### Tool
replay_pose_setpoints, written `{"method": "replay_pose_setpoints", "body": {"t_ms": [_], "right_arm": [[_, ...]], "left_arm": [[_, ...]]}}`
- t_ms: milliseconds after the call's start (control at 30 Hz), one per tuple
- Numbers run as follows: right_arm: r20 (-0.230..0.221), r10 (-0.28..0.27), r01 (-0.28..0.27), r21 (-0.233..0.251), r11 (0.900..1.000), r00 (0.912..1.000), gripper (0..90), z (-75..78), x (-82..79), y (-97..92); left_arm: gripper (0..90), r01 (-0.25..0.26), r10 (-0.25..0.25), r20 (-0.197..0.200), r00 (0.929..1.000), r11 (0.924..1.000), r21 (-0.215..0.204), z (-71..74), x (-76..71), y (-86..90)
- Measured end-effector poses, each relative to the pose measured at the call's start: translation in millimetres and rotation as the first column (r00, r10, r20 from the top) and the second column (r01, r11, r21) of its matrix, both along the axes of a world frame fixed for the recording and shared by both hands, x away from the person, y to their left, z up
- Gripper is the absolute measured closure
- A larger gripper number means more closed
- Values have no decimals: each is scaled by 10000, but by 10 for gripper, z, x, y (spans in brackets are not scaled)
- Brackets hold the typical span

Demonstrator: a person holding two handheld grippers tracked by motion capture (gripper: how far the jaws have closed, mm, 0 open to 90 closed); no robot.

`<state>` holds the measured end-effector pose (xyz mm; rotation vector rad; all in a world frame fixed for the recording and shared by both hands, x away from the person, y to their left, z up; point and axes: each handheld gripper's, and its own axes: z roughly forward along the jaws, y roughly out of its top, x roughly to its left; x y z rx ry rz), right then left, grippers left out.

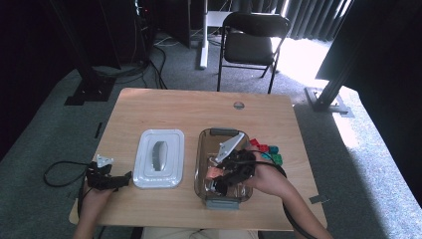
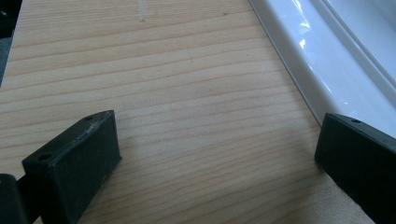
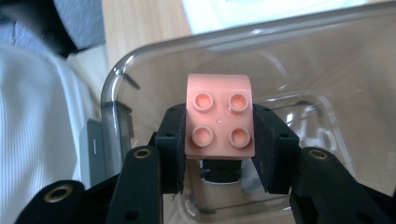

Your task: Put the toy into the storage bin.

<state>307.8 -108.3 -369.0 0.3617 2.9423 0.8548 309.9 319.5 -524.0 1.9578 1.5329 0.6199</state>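
Pink brick (image 3: 219,116), one, pinched tight in right gripper (image 3: 218,149) over the clear container (image 1: 203,149), one white lid (image 1: 159,158) left of the container, left gripper (image 2: 219,154) wide open, holding nothing, beside that lid, several red and green bricks (image 1: 266,151) right of the container.

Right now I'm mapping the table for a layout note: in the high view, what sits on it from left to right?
Left gripper → white lid → clear container, with the right gripper holding a pink brick over it → small coloured bricks.
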Motion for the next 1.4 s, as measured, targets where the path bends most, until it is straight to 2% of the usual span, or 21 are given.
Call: {"method": "replay_pose_setpoints", "body": {"t_ms": [133, 300, 367, 600, 867, 1067, 1200, 1400], "right_arm": [[-312, 519, -536, -595, 9968, 9982, 587, -112, 8, 142], [-625, 670, -727, -933, 9930, 9958, 587, -182, 25, 224], [-917, 823, -926, -1139, 9892, 9924, 587, -251, 53, 281], [-1322, 1009, -1220, -1626, 9791, 9861, 587, -373, 89, 388], [-1399, 1008, -1302, -2205, 9667, 9850, 587, -469, 111, 465], [-1485, 926, -1274, -2456, 9610, 9846, 586, -532, 129, 504], [-1495, 981, -1359, -2693, 9534, 9839, 586, -572, 129, 534], [-1419, 946, -1325, -2873, 9486, 9853, 581, -579, 123, 570]], "left_arm": [[5, 1, -1, -1, 10000, 10000, 0, 0, 0, 0], [5, 1, -1, 0, 10000, 10000, 0, 0, 0, 0], [5, 0, 0, 0, 10000, 10000, -2, 0, 0, 0], [5, 16, -16, -8, 10000, 10000, 4, 0, 0, 1], [5, 12, -12, -13, 10000, 10000, 7, 1, 0, 1], [5, 26, -26, -8, 10000, 10000, -1, 1, 1, 2], [5, 29, -29, -1, 10000, 10000, 0, 0, 1, 2], [5, 34, -34, -16, 10000, 10000, 1, 1, 1, 3]]}}
